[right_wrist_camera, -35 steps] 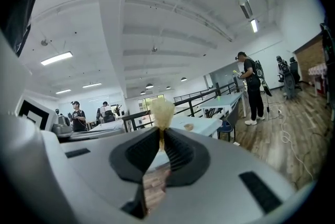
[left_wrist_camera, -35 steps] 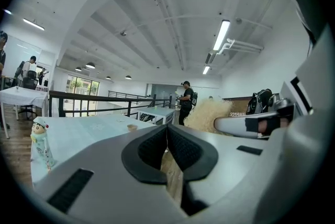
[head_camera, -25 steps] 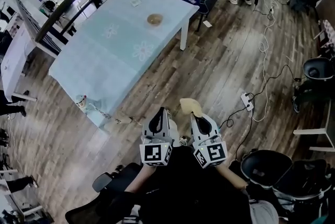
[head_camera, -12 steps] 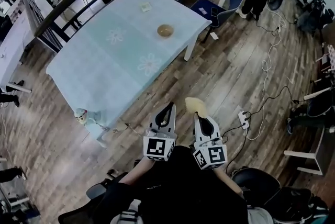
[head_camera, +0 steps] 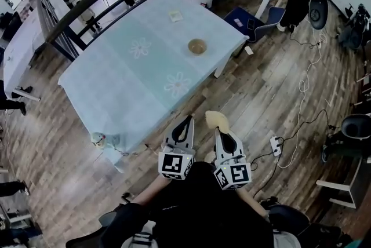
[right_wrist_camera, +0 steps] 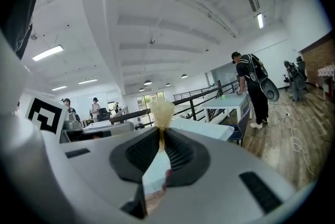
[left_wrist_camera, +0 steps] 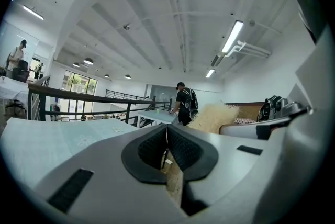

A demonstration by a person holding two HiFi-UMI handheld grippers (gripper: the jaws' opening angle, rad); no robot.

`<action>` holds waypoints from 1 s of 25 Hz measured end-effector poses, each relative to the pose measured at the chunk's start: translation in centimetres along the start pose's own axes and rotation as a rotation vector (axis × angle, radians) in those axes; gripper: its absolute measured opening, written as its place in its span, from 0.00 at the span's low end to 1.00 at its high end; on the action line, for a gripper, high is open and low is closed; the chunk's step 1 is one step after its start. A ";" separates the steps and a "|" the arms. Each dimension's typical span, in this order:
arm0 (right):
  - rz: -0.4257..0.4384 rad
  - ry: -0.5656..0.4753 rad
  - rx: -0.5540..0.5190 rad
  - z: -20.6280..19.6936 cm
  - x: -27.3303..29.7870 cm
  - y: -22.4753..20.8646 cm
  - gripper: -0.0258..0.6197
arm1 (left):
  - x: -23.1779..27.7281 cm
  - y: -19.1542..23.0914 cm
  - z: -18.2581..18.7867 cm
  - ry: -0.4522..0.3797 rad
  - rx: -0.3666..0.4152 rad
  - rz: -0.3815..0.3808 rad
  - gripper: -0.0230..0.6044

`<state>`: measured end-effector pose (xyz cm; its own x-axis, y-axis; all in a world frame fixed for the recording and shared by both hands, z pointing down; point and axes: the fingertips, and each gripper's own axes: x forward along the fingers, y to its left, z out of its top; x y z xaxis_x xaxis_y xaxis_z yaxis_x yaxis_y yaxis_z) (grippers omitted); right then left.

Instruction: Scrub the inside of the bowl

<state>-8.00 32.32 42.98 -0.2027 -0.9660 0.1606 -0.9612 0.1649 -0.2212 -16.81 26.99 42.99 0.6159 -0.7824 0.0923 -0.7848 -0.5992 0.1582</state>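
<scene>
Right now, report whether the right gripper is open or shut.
Shut: the right gripper pinches the pale scrubber, tuft poking out ahead.

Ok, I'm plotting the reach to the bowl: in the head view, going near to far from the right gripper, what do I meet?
right gripper → scrubber clamped in it → table with the blue cloth → bowl → small card beyond the bowl.

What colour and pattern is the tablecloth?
The tablecloth is pale blue with white flowers; best in the head view.
</scene>
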 end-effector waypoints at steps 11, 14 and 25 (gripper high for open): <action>0.019 0.009 0.017 0.9 4.3 -4.1 0.10 | 4.9 0.0 -0.4 0.028 0.015 0.027 0.06; 0.050 0.014 0.016 1.6 6.2 -6.2 0.10 | 7.2 0.0 -0.4 0.029 0.017 0.065 0.06; 0.201 0.039 -0.022 5.7 12.6 -14.8 0.10 | 16.9 -1.4 1.3 -0.008 0.002 0.232 0.06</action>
<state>4.75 16.56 42.83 -0.3976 -0.9047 0.1529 -0.9043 0.3582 -0.2320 -5.40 14.40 43.04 0.4183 -0.9005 0.1186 -0.9055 -0.4033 0.1318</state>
